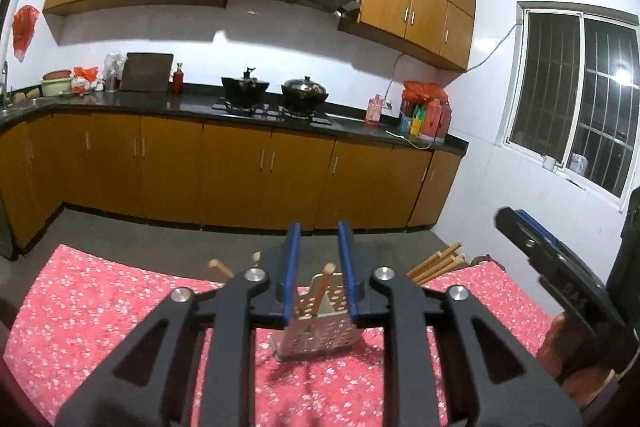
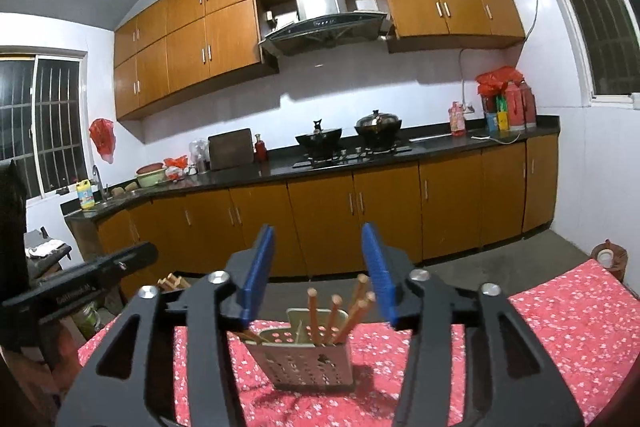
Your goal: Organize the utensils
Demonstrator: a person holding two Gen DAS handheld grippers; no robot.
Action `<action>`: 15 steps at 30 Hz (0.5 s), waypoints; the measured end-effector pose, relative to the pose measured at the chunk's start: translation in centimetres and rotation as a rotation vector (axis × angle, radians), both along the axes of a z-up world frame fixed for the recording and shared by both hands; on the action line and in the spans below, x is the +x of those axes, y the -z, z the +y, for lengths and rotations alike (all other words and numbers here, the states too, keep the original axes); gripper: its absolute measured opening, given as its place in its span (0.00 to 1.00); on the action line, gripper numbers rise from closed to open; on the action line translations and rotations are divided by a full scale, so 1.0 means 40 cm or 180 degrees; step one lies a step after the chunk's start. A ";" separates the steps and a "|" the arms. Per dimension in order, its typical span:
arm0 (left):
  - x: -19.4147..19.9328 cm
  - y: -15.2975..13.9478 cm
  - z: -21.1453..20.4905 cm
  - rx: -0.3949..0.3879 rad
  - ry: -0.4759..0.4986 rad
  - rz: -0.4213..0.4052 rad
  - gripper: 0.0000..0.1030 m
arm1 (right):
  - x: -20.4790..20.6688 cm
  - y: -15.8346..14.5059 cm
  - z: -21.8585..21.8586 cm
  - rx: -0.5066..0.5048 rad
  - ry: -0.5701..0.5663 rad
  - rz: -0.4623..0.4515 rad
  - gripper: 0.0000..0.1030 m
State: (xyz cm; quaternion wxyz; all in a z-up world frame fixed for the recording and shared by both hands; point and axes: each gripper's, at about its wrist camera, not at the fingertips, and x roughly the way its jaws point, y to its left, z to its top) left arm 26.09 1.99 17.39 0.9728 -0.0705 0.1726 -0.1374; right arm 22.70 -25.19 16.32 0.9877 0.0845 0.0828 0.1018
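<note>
Chopsticks [image 2: 332, 319] are standing tilted inside the perforated metal holder [image 2: 308, 363], which is resting upright on the red floral tablecloth [image 2: 560, 327]. The right gripper [image 2: 318, 275] is hovering above the holder, jaws spread wide, holding nothing. The left gripper [image 1: 319, 271] is hovering over the same holder [image 1: 316, 339], jaws partly parted and gripping nothing.

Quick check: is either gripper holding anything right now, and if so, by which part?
Nothing is held. The left gripper and right gripper are both open and empty. The chopsticks stand in the perforated metal holder on the table.
</note>
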 end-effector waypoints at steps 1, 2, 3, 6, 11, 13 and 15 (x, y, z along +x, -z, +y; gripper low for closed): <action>-0.018 0.002 0.006 0.0022 -0.0016 -0.0009 0.26 | -0.013 0.005 -0.006 0.0002 0.0017 0.0001 0.63; -0.043 0.008 0.015 0.0056 -0.0043 -0.0029 0.30 | -0.027 0.010 -0.014 0.0009 0.0040 0.0011 0.69; -0.059 0.013 0.019 0.0087 -0.0065 -0.0034 0.33 | -0.042 0.019 -0.021 0.0019 0.0051 0.0026 0.73; -0.125 0.041 0.033 0.0231 -0.0130 -0.0042 0.50 | -0.094 0.055 -0.029 -0.0019 0.0099 0.0085 0.89; -0.252 0.112 0.064 0.0410 -0.0289 -0.0077 0.84 | -0.189 0.122 0.005 -0.0495 0.0221 0.0063 0.98; -0.297 0.134 0.075 0.0450 -0.0371 -0.0113 0.93 | -0.229 0.146 0.018 -0.0644 0.0250 0.0056 0.98; -0.348 0.158 0.085 0.0494 -0.0459 -0.0143 0.96 | -0.266 0.167 0.023 -0.0730 0.0281 0.0052 0.98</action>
